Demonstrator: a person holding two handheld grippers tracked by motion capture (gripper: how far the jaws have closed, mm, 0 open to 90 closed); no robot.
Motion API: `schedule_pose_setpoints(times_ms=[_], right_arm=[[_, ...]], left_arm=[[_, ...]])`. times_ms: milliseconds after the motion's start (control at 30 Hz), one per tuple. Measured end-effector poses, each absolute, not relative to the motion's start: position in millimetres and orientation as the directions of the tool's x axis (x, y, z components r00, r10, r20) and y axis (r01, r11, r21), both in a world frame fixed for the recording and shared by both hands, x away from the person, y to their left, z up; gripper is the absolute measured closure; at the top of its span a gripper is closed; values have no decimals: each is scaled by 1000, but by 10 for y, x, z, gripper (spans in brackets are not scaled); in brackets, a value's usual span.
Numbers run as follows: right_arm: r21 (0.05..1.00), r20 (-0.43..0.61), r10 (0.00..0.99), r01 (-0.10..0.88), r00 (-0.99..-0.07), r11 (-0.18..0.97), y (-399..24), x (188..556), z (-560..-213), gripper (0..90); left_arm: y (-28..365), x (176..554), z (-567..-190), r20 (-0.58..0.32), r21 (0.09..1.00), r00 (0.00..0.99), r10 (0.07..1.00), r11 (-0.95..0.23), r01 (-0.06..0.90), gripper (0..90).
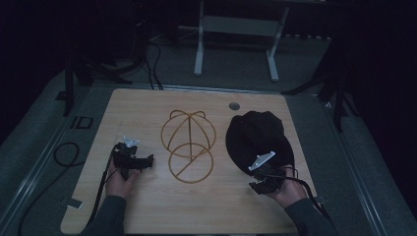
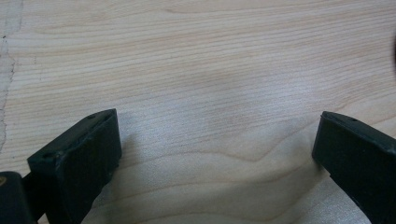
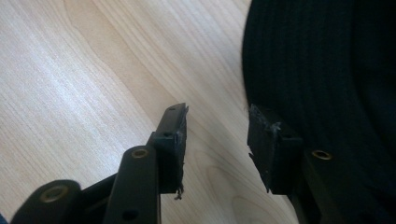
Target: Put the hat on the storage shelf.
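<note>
The wooden table [image 1: 147, 211] takes up most of the high view, a pale board with rounded corners and a small round hole [image 1: 234, 105] near its far edge. On its right half lies the black cap [image 1: 258, 137], a dark ribbed fabric dome resting flat on the wood. Just left of it, near the middle of the board, sits the wire cap stand [image 1: 188, 146], a thin golden frame of loops lying on the table, apart from both grippers.

The person's right forearm comes in from the lower right, the hand wrapped round the right gripper [image 1: 261, 173], which points up and away toward the near edge of the cap. In the right gripper view the right gripper [image 3: 215, 135] has its jaws about half apart; one jaw stands over bare wood and the other is at the cap's [image 3: 322, 74] edge, with nothing pinched between them.

The left forearm enters from the lower left, the hand gripping the left gripper [image 1: 142, 161] low over the table, aimed toward the wire stand. In the left gripper view the left gripper [image 2: 217, 140] has its jaws spread wide with only bare wood grain between them
</note>
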State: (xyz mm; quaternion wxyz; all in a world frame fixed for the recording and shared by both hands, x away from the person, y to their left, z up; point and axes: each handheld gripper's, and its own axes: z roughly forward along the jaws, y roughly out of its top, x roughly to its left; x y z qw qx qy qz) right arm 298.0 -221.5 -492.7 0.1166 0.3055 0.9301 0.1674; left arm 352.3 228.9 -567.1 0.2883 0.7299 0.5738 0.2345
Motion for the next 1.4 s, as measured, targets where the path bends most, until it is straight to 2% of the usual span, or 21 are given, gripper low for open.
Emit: schedule_pose_setpoints(times_ms=[267, 900, 1200, 1400], right_arm=[[393, -102, 631, 552, -769, 736, -2328, 3078, -4702, 536], [428, -139, 780, 673, -610, 603, -2819, 3199, -4201, 529], [398, -175, 807, 710, -564, 582, -2904, 3359, -4142, 505], [368, -192, 814, 728, -548, 578, -2906, 3514, -4156, 454]], left_arm=[[2289, 3522, -5671, 11, 690, 232, 973, -175, 702, 15], [2289, 3523, -5671, 12, 690, 232, 973, -175, 702, 15], [2284, 3523, -5672, 11, 691, 231, 973, -174, 702, 15], [2284, 3523, -5671, 11, 690, 231, 973, -175, 703, 15]])
